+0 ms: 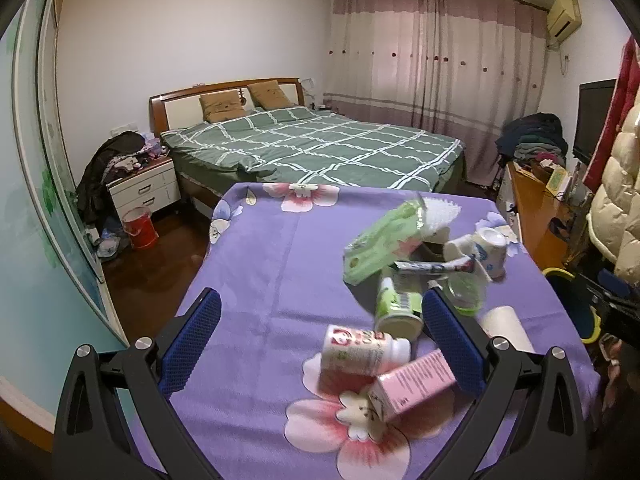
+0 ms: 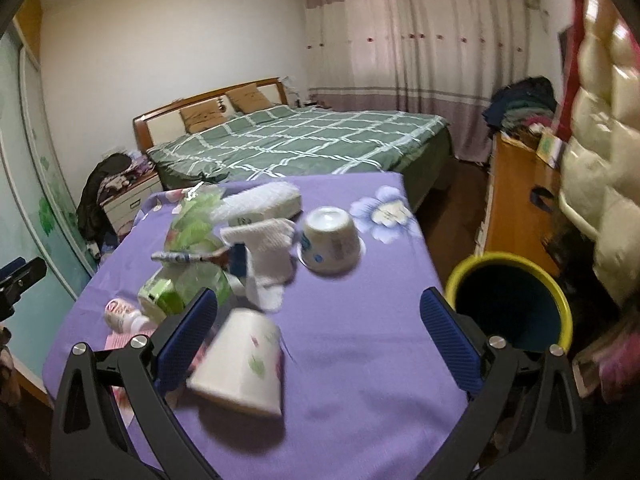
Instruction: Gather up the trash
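Both your grippers are spread wide, holding nothing: left gripper (image 1: 320, 340), right gripper (image 2: 320, 336). Trash sits piled on the purple floral table (image 2: 360, 360), left of the yellow-rimmed bin (image 2: 508, 304). The paper cup (image 2: 240, 360) nearest the bin is thin and round; squeeze hard and it crushes or rolls. The pink box (image 1: 412, 384) and white bottle (image 1: 364, 350) touch, so grabbing one may drag the other.
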The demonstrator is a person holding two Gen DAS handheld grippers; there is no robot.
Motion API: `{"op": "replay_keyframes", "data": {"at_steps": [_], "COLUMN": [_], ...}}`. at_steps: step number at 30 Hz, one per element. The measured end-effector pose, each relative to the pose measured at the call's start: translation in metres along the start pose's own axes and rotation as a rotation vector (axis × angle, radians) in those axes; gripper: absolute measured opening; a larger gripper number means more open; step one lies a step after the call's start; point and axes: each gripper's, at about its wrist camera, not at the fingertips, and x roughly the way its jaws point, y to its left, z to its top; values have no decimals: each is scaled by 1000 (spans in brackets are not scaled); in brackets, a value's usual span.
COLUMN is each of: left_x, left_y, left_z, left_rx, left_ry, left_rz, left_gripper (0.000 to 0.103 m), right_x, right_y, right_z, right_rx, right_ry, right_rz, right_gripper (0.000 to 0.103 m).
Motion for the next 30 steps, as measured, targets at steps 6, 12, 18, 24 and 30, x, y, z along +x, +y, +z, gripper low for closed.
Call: {"op": "replay_keyframes", "data": {"at_steps": [6,12,18,24,30], "left_x": [25,47,58,65,70], "left_y": [8,16,30,43,48], "left_z": [11,23,28,25,19], "left_rx": [3,-7,-37,-43,-45], "left_ry": [24,23,11,22,30], "left_rz": [21,39,73,91,83], "left_gripper": [99,99,99,99,99], "right_x": [50,77,98,125,150], "right_y": [31,73,117,144,158], "right_z": [32,55,65,62,55], "right_rx": [-30,-84,-104,-110,-105], "right_ry": [45,79,113,182,235], "right_rz": [62,142,203,205,189], "right_gripper": [89,74,69,63,38]}}
